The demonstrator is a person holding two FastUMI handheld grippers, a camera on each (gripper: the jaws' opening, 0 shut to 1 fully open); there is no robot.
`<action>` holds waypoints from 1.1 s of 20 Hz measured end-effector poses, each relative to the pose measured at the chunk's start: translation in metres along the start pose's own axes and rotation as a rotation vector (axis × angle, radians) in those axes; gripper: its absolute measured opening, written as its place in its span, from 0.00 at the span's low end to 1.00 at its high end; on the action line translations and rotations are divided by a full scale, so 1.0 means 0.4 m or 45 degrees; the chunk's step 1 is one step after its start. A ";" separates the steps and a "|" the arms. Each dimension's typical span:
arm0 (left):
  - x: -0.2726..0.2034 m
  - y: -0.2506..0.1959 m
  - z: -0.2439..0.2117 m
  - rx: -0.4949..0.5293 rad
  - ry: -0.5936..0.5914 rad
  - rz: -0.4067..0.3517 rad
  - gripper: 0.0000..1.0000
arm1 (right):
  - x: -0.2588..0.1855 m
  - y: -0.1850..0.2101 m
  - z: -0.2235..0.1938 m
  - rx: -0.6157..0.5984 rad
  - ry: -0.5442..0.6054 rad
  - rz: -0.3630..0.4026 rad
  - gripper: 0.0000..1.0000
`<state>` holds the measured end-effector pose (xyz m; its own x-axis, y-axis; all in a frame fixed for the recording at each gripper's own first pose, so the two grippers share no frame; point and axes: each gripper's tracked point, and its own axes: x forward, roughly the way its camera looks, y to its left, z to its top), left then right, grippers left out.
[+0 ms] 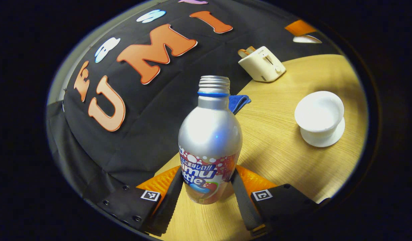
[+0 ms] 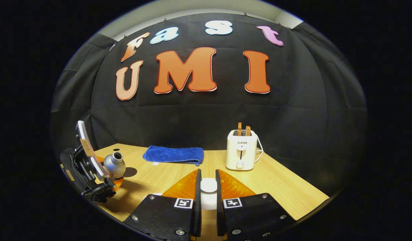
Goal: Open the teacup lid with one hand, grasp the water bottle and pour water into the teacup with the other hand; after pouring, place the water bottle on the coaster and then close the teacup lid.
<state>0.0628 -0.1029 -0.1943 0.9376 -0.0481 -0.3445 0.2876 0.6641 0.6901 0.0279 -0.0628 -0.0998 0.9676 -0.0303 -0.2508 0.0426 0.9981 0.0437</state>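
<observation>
The left tool (image 1: pixel 207 187) is closing both fingers on the water bottle (image 1: pixel 209 144), whose long axis is pointing its open neck toward 12 o'clock. The uncovered teacup (image 1: pixel 320 117) is standing on the worktop (image 1: pixel 276 157) at 2 o'clock. The right tool (image 2: pixel 208 194) is gripping the teacup lid (image 2: pixel 208 185) by its knob.

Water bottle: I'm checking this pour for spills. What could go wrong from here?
The water bottle is uncapped and gripped low by the left gripper, so it may tip or spill before reaching the open teacup off to one side. The right gripper holds the teacup lid; it could slip.
</observation>
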 end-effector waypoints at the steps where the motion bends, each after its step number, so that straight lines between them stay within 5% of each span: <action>1: 0.006 -0.004 0.011 0.040 -0.002 0.000 0.84 | -0.001 -0.004 0.002 0.006 -0.002 -0.001 0.18; 22: -0.006 -0.073 0.068 0.799 -0.096 0.086 0.85 | 0.011 -0.098 0.023 0.034 -0.040 -0.045 0.18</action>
<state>0.0574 -0.1425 -0.1961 0.9622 -0.0892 -0.2572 0.2658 0.1046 0.9583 0.0327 -0.1025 -0.0939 0.9726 -0.0675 -0.2225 0.0830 0.9947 0.0612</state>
